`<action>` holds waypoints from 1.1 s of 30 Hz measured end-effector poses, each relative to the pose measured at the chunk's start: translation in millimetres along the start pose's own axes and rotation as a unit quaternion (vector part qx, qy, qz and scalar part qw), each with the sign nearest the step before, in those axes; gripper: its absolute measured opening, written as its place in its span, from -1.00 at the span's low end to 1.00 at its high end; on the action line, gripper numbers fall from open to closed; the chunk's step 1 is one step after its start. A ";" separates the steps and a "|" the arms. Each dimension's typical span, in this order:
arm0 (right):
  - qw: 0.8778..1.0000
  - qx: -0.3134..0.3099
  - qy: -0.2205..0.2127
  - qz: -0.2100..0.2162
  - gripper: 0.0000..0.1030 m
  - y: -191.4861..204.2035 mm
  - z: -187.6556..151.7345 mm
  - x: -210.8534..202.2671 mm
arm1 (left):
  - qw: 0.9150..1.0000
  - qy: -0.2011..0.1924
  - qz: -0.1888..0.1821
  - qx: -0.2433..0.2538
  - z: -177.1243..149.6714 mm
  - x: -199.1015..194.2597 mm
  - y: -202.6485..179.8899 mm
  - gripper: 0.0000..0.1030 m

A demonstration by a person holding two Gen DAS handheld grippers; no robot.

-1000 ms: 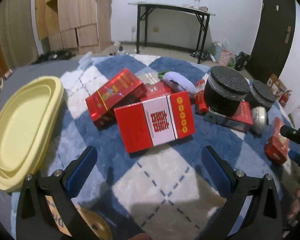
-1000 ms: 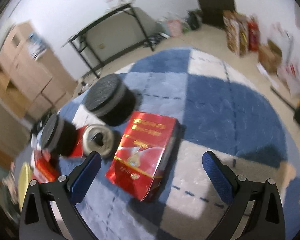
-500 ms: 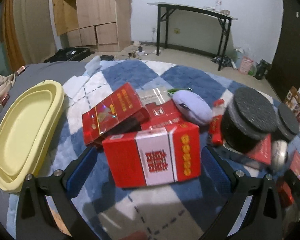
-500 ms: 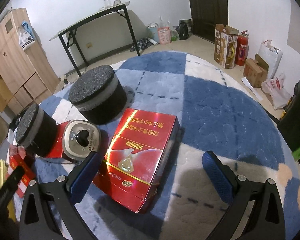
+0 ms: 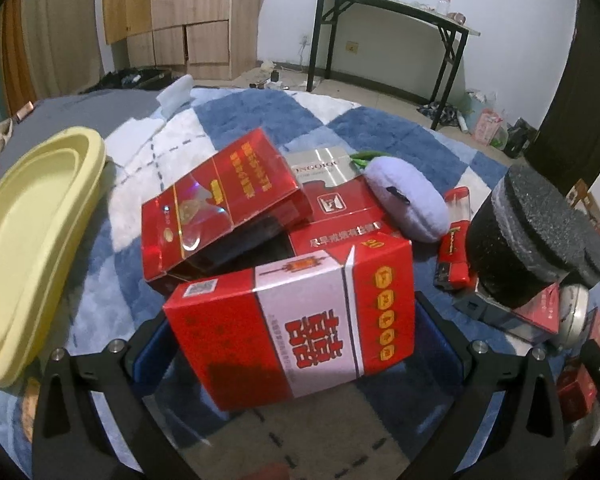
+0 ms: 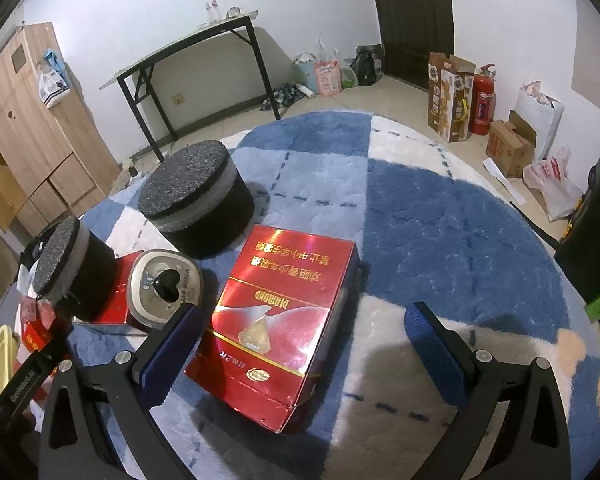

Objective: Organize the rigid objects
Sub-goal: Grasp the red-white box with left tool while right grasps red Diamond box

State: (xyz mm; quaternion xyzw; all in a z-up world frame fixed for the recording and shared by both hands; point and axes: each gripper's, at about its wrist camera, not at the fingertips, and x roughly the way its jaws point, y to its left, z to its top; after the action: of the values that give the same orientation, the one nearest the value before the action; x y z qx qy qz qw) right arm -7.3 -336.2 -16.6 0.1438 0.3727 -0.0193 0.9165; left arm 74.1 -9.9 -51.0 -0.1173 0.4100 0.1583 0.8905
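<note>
Left tool (image 5: 292, 344) spread wide around the red-and-white box (image 5: 296, 328), fingers flanking its two short ends but whether touching cannot be told; box tilted, propped on the pile of red cartons (image 5: 220, 208) behind it, so likely a straddle to line up a squeeze across the stiff ends. Yellow tray (image 5: 32, 240) lying off to the left on the rug (image 5: 400, 140), probably the place for sorted boxes. Right tool (image 6: 300, 356) also spread, hovering over the shiny red carton (image 6: 284, 320) lying flat on the rug, left finger (image 6: 172, 352) just beside its long edge, right finger well clear. Black foam cylinders (image 6: 196, 204) and a round tin (image 6: 164, 288) close by, a snag risk on any lift.
</note>
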 end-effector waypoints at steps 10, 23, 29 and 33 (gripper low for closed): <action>0.994 -0.112 -0.008 -0.008 0.51 30.9 -8.8 2.6 | 0.999 0.013 -0.049 -0.017 -3.3 3.3 17.0 0.83; 0.990 -0.136 0.008 0.045 0.21 14.9 -4.1 -1.5 | 0.993 -0.015 -0.072 0.089 -5.3 -19.1 6.9 0.82; 0.990 -0.131 0.007 0.058 0.20 7.5 -3.9 -2.1 | 0.986 0.002 -0.127 0.113 5.6 -26.7 12.1 0.82; 0.989 -0.133 0.002 0.067 0.19 4.2 -0.6 -10.5 | 0.986 -0.022 -0.107 0.125 8.0 -39.2 14.1 0.82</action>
State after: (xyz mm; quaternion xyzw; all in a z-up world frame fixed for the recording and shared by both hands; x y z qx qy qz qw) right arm -14.8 -332.8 -8.7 0.0448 0.3632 0.0918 0.9261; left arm 50.2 -1.5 -17.0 -0.0450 0.3919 0.0118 0.9188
